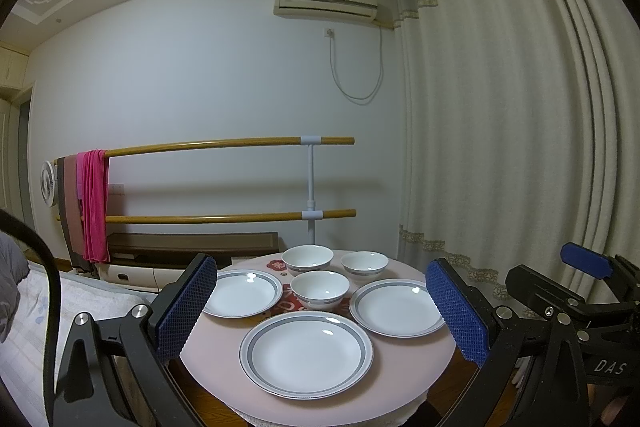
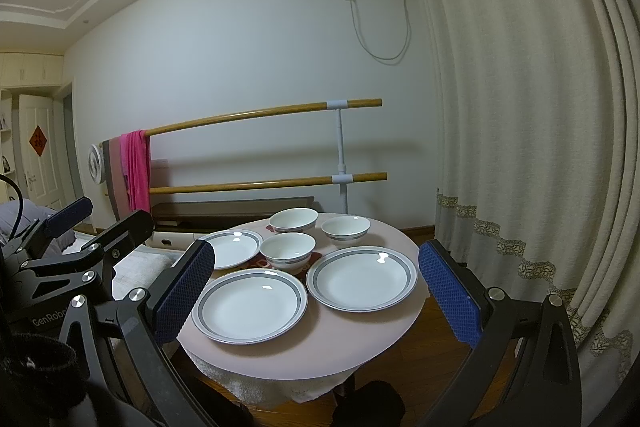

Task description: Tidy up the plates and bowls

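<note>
On the round pink bench (image 1: 400,379), left wrist view: three white plates with grey rim bands and three white bowls. Near plate (image 1: 306,353) sits at the front centre, left plate (image 1: 241,293) and right plate (image 1: 397,307) behind it on either side. Centre bowl (image 1: 320,290) stands between the two rear plates; back-left bowl (image 1: 307,259) and back-right bowl (image 1: 364,267) stand at the far edge. Left gripper (image 1: 320,311) hovers above the near side of the bench, fingers (image 1: 186,311) spread wide, holding nothing. Right gripper's body shows at the right edge.

Right wrist view: same layout, near plate (image 2: 250,307) front left, right plate (image 2: 362,279) beside it, apart, left plate (image 2: 232,247) behind. Centre bowl (image 2: 287,251) sits just behind the near plate; the other two bowls (image 2: 293,220) (image 2: 345,228) are further back. Right gripper (image 2: 316,299) is wide open and empty, blue fingers (image 2: 450,299) flanking the plates. Curtain (image 2: 540,107) hangs right of the bench.
</note>
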